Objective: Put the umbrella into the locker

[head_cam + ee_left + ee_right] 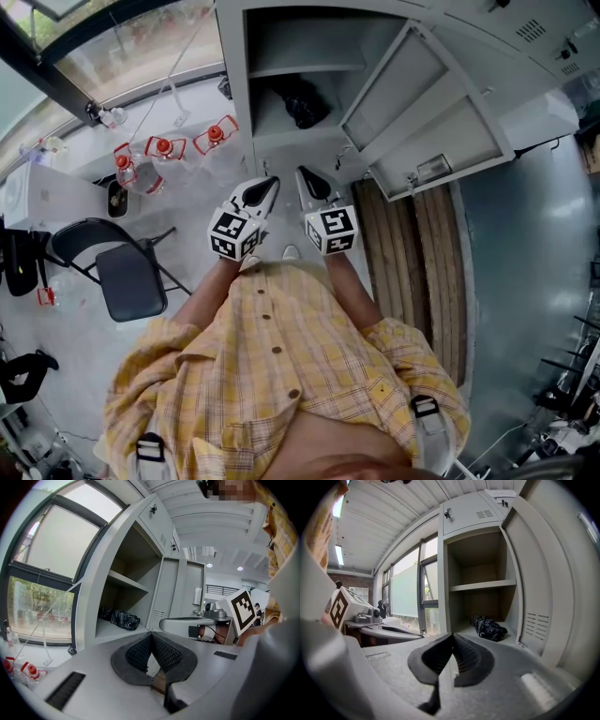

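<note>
Locker point(236, 84): grey metal, tall, one compartment standing open in front of the person. Inside, a shelf point(483, 585) splits the compartment into an upper and a lower space.

Locker door point(422, 108): swung wide to the right in the head view, vent slots on its inner face.

Window point(410, 588): large panes just left of the locker, trees outside.

Person: yellow plaid shirt point(281, 375), both forearms held forward toward the locker.

Wooden planks point(422, 272): lying on the floor to the right, below the open door.

Folding chair point(127, 272): dark seat, on the floor to the left, well apart from the locker.

Left gripper point(268, 185): marker cube on top, aimed at the open compartment. Its own view shows the ribbed pads pressed together at the tips, nothing between them.

Right gripper point(305, 176): just beside the left one, roughly parallel to it. Jaws pressed together, nothing pinched.

Umbrella point(488, 628): dark, folded into a crumpled bundle, lying on the floor of the lower space under the shelf, toward the back. Neither gripper touches it.

Bottles point(164, 150): clear with red caps, grouped on the floor by the window.
</note>
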Tool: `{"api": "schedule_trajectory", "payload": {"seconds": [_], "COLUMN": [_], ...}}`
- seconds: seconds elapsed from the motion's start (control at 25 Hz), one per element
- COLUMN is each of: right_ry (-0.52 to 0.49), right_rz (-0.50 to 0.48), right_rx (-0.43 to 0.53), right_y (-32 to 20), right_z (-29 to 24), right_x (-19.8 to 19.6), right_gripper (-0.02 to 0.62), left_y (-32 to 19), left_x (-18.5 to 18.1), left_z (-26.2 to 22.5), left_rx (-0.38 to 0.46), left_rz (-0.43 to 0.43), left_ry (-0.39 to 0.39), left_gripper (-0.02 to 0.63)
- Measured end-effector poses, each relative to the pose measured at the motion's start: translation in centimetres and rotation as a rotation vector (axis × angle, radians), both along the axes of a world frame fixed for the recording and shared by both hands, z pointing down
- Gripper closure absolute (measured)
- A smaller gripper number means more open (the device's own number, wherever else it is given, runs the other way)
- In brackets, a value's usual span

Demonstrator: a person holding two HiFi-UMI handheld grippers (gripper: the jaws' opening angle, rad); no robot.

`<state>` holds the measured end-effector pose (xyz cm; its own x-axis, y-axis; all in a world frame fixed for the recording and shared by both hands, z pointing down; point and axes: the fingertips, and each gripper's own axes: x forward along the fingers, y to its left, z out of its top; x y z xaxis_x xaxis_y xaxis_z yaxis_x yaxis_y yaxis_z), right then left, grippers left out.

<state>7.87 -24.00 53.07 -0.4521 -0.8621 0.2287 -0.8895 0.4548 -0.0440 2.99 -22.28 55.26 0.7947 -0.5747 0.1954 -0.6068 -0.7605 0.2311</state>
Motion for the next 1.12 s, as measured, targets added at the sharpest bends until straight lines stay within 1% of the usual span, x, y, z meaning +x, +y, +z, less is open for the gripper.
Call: {"api": "schedule_trajectory", "payload": {"seconds": [0.48, 1.12], "right_ry": [0.014, -0.028], "right_rz": [-0.015, 0.012], "right_rx": [-0.024, -0.059], "right_y": [1.5, 2.2], "right_z": [0.9, 1.6], "right_x": [-0.3, 0.5], "right_gripper": [0.598, 0.598], "left_y": [0.3, 0.4], "left_x": [0.1, -0.5], "left_z": [0.0, 0.2], "left_rx": [-0.004, -0.01], "left_rz": [0.004, -0.019], "left_ry": [0.008, 0.0], "left_gripper": [0.601, 0.601]}}
